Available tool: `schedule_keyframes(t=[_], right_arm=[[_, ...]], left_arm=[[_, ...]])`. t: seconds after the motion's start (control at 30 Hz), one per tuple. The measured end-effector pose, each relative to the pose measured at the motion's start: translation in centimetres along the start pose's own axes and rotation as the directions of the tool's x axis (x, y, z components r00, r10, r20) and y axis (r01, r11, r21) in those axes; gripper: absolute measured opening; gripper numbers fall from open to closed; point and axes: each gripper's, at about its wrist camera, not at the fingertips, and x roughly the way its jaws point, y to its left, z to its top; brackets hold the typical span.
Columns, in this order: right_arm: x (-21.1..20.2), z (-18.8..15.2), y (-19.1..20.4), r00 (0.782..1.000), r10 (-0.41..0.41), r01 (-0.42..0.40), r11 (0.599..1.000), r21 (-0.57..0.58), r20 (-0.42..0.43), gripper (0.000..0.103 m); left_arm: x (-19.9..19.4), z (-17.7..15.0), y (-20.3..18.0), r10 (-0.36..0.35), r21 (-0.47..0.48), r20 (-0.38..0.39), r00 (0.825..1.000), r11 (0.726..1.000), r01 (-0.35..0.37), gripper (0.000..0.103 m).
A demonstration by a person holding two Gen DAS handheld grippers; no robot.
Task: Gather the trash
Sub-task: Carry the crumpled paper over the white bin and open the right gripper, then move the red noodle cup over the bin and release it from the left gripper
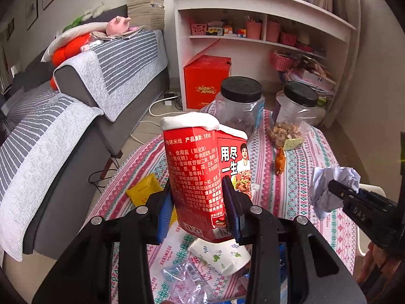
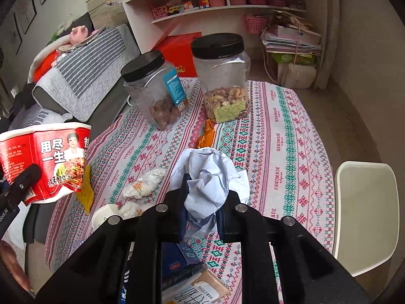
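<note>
My left gripper point(image 1: 200, 202) is shut on a red instant-noodle carton point(image 1: 205, 174) and holds it upright above the table; the carton also shows at the left of the right wrist view point(image 2: 48, 157). My right gripper point(image 2: 205, 202) is shut on a crumpled white paper ball point(image 2: 210, 177), also seen at the right of the left wrist view point(image 1: 329, 187). Loose trash lies on the patterned tablecloth point(image 2: 291, 131): a yellow sachet point(image 1: 144, 190), crumpled tissues point(image 2: 144, 183), an orange wrapper point(image 2: 207, 134), a paper cup point(image 2: 105, 215) and clear plastic point(image 1: 187, 276).
Two black-lidded clear jars point(image 2: 157, 88) point(image 2: 222, 76) with nuts stand at the table's far side. A white chair point(image 2: 367, 215) is at the right. A grey sofa point(image 1: 76, 106) stands left, a white shelf point(image 1: 253, 25) and a red box point(image 1: 207, 81) behind.
</note>
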Motion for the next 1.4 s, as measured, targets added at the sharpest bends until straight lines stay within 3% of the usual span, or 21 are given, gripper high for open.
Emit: schedule_keyframes(t=[0.4, 0.67, 0.8, 0.9, 1.0, 1.13, 1.4], right_arm=[[-5.1, 0.5, -7.2, 0.981, -0.166, 0.156, 0.984, 0.090, 0.105, 0.017], [-7.6, -0.1, -13.6, 0.950, -0.298, 0.277, 0.942, 0.190, 0.091, 0.017], [-8.9, -0.5, -16.4, 0.932, -0.354, 0.328, 0.914, 0.239, 0.074, 0.018], [-10.2, -0.8, -18.4, 0.920, -0.386, 0.356, 0.894, 0.273, 0.066, 0.022], [-11.9, -1.2, -20.1, 0.902, -0.424, 0.382, 0.871, 0.309, 0.082, 0.050], [-14.5, -1.7, -22.2, 0.877, -0.467, 0.402, 0.844, 0.355, 0.116, 0.058], [-18.1, -2.9, -26.5, 0.862, -0.485, 0.371, 0.801, 0.470, 0.145, 0.066]], left_arm=[[-0.8, -1.3, -4.9, -0.054, 0.067, 0.016, 0.998, 0.996, 0.053, 0.037], [-1.5, -2.0, -8.9, -0.119, 0.113, 0.025, 0.993, 0.987, 0.116, 0.037], [-1.9, -2.5, -11.4, -0.184, 0.136, 0.013, 0.983, 0.974, 0.181, 0.037], [-2.2, -2.7, -13.8, -0.229, 0.157, 0.013, 0.973, 0.962, 0.224, 0.037], [-2.3, -3.0, -16.0, -0.266, 0.171, -0.005, 0.964, 0.950, 0.263, 0.037], [-2.6, -3.3, -19.4, -0.309, 0.191, -0.030, 0.951, 0.932, 0.309, 0.037], [-3.2, -3.6, -26.5, -0.379, 0.235, -0.096, 0.920, 0.890, 0.391, 0.037]])
